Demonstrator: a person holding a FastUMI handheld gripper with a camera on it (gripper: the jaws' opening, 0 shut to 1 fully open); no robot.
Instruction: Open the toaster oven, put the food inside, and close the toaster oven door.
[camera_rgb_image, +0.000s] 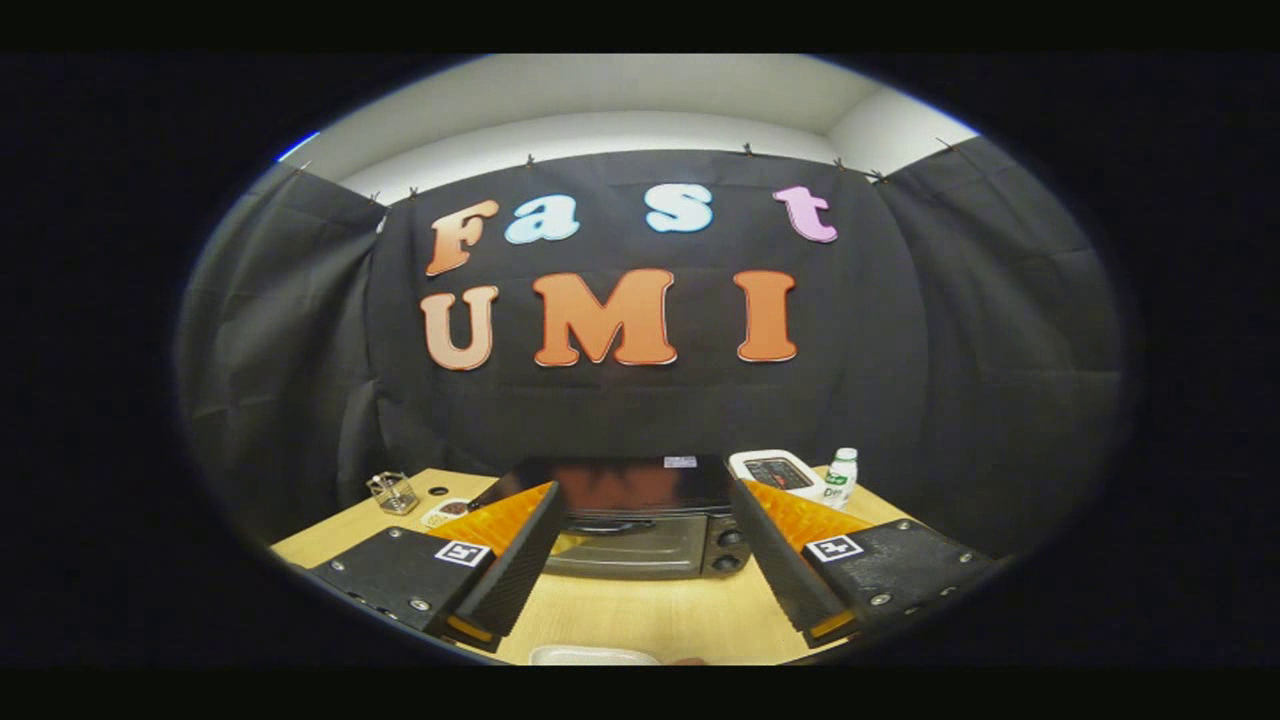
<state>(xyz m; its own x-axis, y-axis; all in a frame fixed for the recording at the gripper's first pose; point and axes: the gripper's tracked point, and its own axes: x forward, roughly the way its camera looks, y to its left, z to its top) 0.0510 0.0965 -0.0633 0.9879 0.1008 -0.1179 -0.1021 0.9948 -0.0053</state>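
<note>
A black toaster oven (640, 520) stands on the wooden table (640, 610), beyond my fingers and framed between them. Its glass door (625, 545) is closed, with the handle across its top and two knobs (730, 550) at its right. My gripper (645, 500) is open, held above the table a little way back from the oven, with nothing between the fingers. Just below the fingers, at the near edge of the table, peeks the rim of a white plate (590, 655); what lies on it is hidden.
A small clear holder (392, 492) and a small flat object (447, 512) sit left of the oven. A white device (778, 474) and a small white bottle with a green label (841, 477) stand to its right. Black cloth walls enclose the table.
</note>
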